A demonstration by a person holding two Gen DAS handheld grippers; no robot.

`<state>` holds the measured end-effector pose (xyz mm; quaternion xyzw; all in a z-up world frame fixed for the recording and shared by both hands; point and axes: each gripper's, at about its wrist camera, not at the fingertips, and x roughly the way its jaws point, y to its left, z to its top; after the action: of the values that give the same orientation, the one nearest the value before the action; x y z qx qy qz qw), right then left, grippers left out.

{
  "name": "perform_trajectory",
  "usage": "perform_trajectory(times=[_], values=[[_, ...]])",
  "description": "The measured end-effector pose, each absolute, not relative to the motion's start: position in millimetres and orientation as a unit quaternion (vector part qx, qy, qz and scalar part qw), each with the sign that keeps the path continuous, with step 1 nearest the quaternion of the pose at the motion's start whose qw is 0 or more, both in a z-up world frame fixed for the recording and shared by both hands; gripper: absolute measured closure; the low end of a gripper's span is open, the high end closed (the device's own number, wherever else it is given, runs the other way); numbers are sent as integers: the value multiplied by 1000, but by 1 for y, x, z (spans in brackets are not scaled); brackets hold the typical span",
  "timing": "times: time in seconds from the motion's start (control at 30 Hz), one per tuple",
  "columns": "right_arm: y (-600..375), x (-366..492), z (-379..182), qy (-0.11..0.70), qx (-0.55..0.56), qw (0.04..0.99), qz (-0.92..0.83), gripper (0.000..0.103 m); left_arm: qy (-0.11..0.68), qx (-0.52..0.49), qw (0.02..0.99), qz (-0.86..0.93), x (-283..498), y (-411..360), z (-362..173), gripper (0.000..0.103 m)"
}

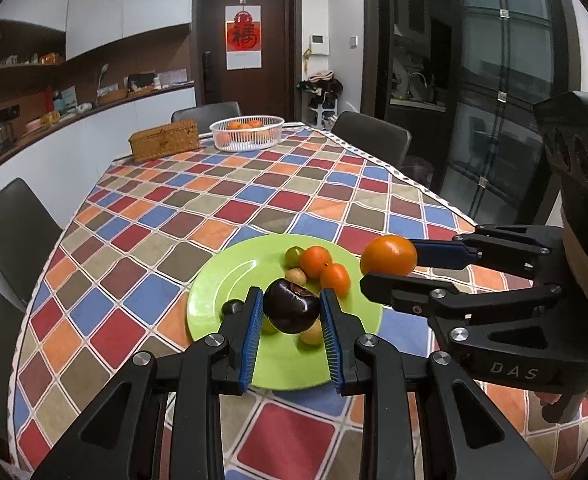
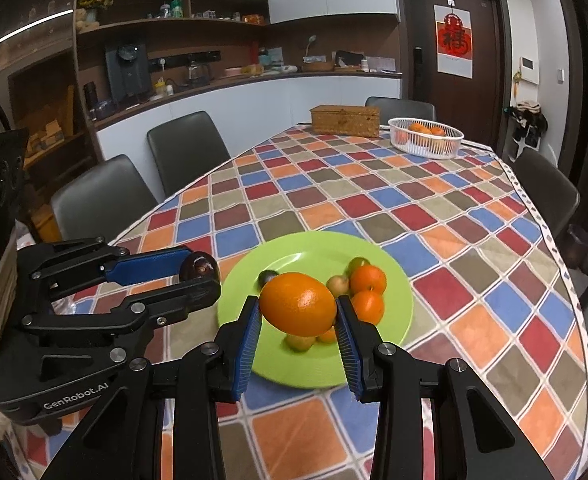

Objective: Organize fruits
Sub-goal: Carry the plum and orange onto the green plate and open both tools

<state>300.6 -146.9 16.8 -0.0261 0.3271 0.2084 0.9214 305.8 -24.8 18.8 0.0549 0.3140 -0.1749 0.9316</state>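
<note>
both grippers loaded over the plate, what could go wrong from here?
1. The right gripper pinches a round orange near the pad tips; it could roll out and drop.
2. The left gripper clamps the dark purple fruit; a tight squeeze may bruise it.
3. The white basket sits at the far table end, so the carry is long, with both grippers close together.

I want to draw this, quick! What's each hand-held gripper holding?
Left hand-held gripper: closed on the dark purple fruit.
Right hand-held gripper: closed on the big orange.
</note>
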Motion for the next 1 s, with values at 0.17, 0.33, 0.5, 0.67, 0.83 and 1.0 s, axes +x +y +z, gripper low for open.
perform_trajectory(times=[0.17,0.33,0.5,0.67,0.83,1.0], values=[[-146,322,15,336,-27,919,203,65,328,43,927,-175,330,-22,13,74],[-147,344,8,349,-16,916,195,65,338,37,925,-170,351,-18,7,74],[-146,362,-2,364,-9,912,191,65,353,29,920,-166,372,-14,-3,74],[-144,379,-14,384,-13,903,190,65,369,23,915,-162,390,-13,-15,74],[-144,390,-26,401,-21,897,187,65,386,17,908,-162,404,-14,-28,74],[-145,396,-33,412,-17,892,186,65,398,14,903,-161,411,-16,-36,74]])
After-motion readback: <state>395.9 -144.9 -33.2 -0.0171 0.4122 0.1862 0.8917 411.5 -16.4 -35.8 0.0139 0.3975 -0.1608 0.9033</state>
